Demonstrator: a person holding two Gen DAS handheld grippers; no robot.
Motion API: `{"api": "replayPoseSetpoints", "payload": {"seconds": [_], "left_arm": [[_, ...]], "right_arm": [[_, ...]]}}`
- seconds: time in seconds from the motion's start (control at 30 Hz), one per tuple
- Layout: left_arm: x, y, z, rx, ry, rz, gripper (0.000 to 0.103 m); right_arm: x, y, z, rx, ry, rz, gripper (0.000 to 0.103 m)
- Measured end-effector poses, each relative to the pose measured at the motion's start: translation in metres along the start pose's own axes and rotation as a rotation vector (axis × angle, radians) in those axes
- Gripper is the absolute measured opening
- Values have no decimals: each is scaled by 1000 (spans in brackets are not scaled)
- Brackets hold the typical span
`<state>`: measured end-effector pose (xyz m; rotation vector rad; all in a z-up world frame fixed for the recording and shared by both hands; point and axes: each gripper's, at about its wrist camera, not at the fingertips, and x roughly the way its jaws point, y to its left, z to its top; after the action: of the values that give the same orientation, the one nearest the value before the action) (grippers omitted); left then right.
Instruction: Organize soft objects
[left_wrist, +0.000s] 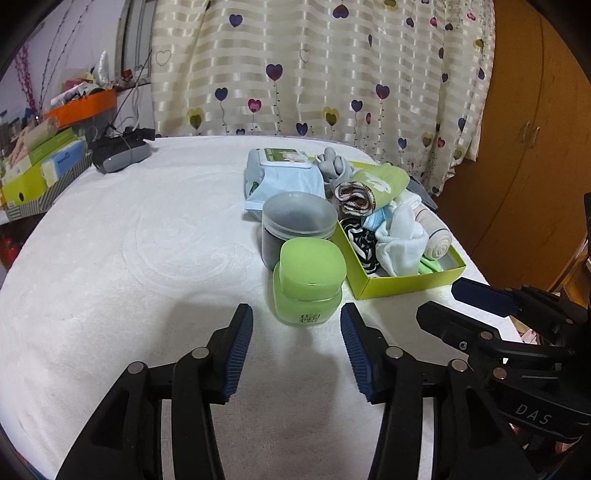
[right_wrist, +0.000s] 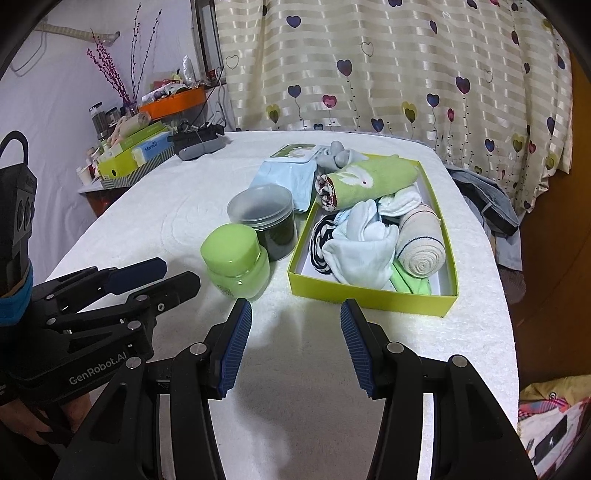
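A lime-green box (right_wrist: 369, 295) (left_wrist: 402, 282) on the white table holds soft things: a rolled green rabbit towel (right_wrist: 365, 177) (left_wrist: 380, 184), white socks (right_wrist: 362, 251) (left_wrist: 399, 240), a striped black-and-white cloth (right_wrist: 321, 240), a rolled beige bandage (right_wrist: 421, 243) (left_wrist: 437, 236) and a green cloth (right_wrist: 410, 282). My left gripper (left_wrist: 296, 347) is open and empty, just short of a green jar (left_wrist: 308, 284). My right gripper (right_wrist: 295, 345) is open and empty, in front of the box. Each gripper shows in the other's view: the right (left_wrist: 465, 314), the left (right_wrist: 162, 275).
A dark jar with a clear lid (right_wrist: 264, 221) (left_wrist: 295, 225) stands behind the green jar (right_wrist: 236, 260). A blue wipes pack (right_wrist: 288, 173) (left_wrist: 280, 177) and a grey soft item (right_wrist: 338, 157) lie behind. Boxes (left_wrist: 40, 162) crowd the left shelf. The table edge (right_wrist: 498, 295) is on the right.
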<state>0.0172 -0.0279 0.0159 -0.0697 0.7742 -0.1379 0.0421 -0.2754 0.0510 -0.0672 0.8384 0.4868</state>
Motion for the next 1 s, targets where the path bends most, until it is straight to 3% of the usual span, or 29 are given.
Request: {"api": "replayPoseSetpoints", "payload": {"seconds": [0.2,0.3,0.57,1.0], "left_arm": [[15,3,-3,-5,41,22,51],[22,5,-4,-11,54,29,58],[37,8,-8,-8,96,45,58],[59,-8,-14,86,140,56,59]], "right_arm": [[18,-5,-1,15,27,-2,52],[28,-9,-2,20,44,-11,52],[48,-18,-7,30,89,-35,52],[63,-24,-14,14,100,-82,52]]}}
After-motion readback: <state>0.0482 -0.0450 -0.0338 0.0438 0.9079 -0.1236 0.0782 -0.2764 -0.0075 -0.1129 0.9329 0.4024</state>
